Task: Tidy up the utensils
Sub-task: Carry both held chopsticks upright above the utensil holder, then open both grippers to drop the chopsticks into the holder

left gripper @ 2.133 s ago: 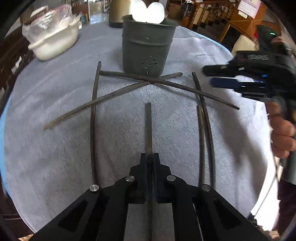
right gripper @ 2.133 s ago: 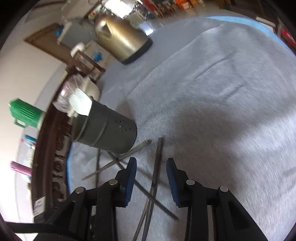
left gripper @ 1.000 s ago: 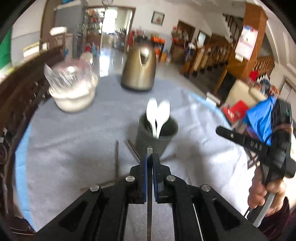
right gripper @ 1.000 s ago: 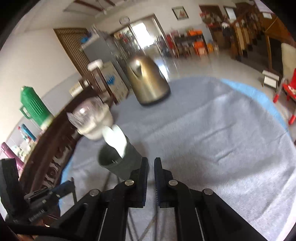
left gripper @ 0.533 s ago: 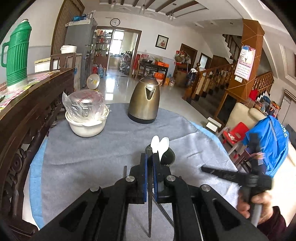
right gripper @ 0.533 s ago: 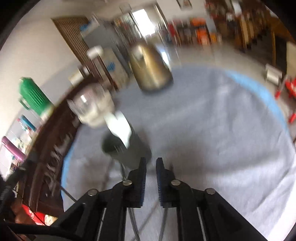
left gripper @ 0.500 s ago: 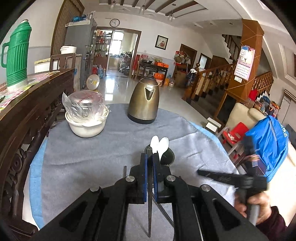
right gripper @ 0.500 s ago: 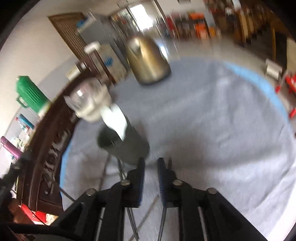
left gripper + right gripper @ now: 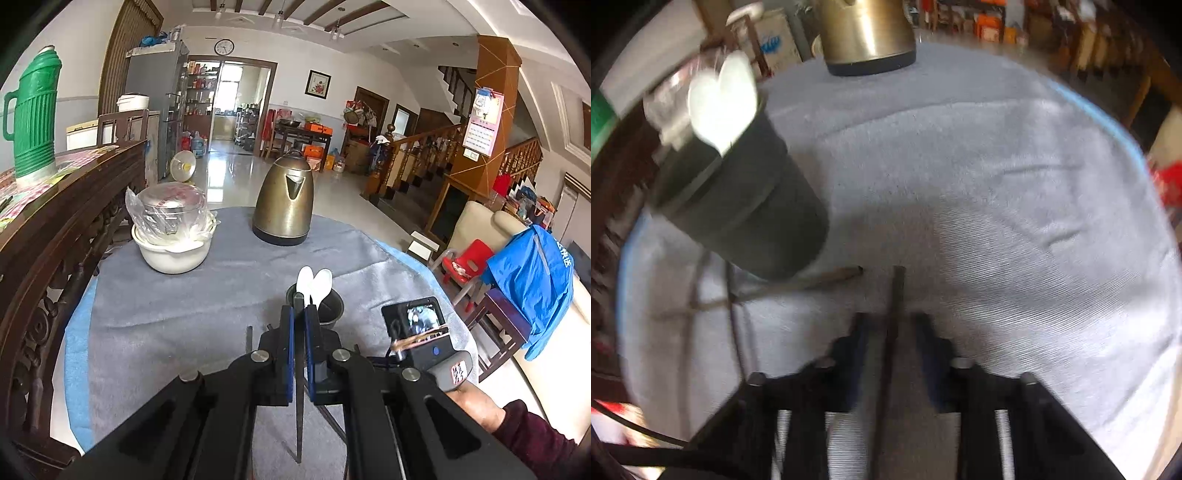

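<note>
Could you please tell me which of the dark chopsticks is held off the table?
The chopstick clamped in the shut left gripper; the other chopsticks lie flat on the grey cloth.

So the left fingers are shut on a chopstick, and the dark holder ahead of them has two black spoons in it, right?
Not quite. The left wrist view shows that the two spoons in the dark holder are white, not black. The rest holds: the left gripper is shut on a chopstick.
</note>
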`<state>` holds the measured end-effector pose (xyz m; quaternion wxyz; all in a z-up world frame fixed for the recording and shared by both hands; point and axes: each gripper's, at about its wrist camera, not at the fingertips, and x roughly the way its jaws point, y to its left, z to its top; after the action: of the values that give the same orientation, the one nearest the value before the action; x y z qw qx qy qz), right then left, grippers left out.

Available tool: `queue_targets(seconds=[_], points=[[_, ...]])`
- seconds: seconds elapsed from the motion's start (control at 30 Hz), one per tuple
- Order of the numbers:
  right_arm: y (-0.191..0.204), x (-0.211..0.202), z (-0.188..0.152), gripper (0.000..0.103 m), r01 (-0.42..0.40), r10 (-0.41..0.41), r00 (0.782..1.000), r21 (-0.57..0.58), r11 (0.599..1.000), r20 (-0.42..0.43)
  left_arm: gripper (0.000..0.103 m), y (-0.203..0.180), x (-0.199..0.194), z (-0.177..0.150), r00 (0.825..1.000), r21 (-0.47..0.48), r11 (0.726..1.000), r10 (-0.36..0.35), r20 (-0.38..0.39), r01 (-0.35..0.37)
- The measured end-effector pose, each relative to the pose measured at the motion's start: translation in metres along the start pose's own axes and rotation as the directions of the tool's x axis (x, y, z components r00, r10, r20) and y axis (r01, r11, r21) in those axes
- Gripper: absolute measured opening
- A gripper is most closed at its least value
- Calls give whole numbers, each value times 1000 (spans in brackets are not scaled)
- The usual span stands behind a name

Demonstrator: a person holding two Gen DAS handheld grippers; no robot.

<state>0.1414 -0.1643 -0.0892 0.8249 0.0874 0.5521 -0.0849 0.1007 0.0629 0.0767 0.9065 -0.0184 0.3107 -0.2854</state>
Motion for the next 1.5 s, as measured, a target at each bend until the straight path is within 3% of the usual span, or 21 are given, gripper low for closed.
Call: queue_targets(seconds=[0.13, 0.27, 0.4, 0.5, 0.67, 0.83, 0.93, 1.1, 1.2, 1.27, 1.37, 1.5], points=[[-6, -5, -7, 7, -17, 17, 1000, -14, 1000, 1, 6, 2, -3, -2, 1000, -2, 1000, 8, 3, -8], [-27, -36, -13, 7, -102, 99, 991, 35, 994, 93, 5, 5, -8, 0, 1000, -18, 1000, 3, 13, -2], [-35, -75, -9, 7, -210, 193, 957, 58, 976, 218, 5, 5, -14, 7, 999, -28, 1000, -6, 33, 7], [-43, -106, -4, 6, -279, 245, 908, 55, 959, 340, 5, 3, -18, 16, 999, -23, 1000, -6, 50, 7], [-38, -158, 11, 6, -357, 269, 780, 49, 933, 565, 5, -4, -26, 45, 995, -14, 1000, -10, 96, 12], [-32, -198, 28, 6, -394, 256, 660, 36, 918, 706, 5, -9, -34, 79, 987, -20, 999, -27, 160, 30], [-24, -217, 39, 7, -404, 242, 614, 36, 914, 751, 5, -11, -37, 99, 976, -35, 999, -28, 217, 36], [-19, -232, 57, 7, -386, 177, 562, 67, 920, 808, 5, -13, -28, 118, 957, -75, 996, -23, 288, 47], [-11, -231, 64, 7, -347, 137, 552, 78, 935, 822, 5, -14, -14, 120, 947, -96, 995, -2, 320, 34], [-1, -226, 68, 7, -294, 105, 557, 78, 952, 824, 5, -14, 1, 115, 949, -108, 994, 15, 316, 20], [3, -215, 72, 6, -272, 114, 591, 64, 960, 799, 5, -11, 24, 104, 965, -126, 992, 27, 262, 7], [8, -199, 74, 7, -268, 147, 655, 47, 962, 741, 6, -6, 56, 89, 987, -130, 991, 41, 153, -22]])
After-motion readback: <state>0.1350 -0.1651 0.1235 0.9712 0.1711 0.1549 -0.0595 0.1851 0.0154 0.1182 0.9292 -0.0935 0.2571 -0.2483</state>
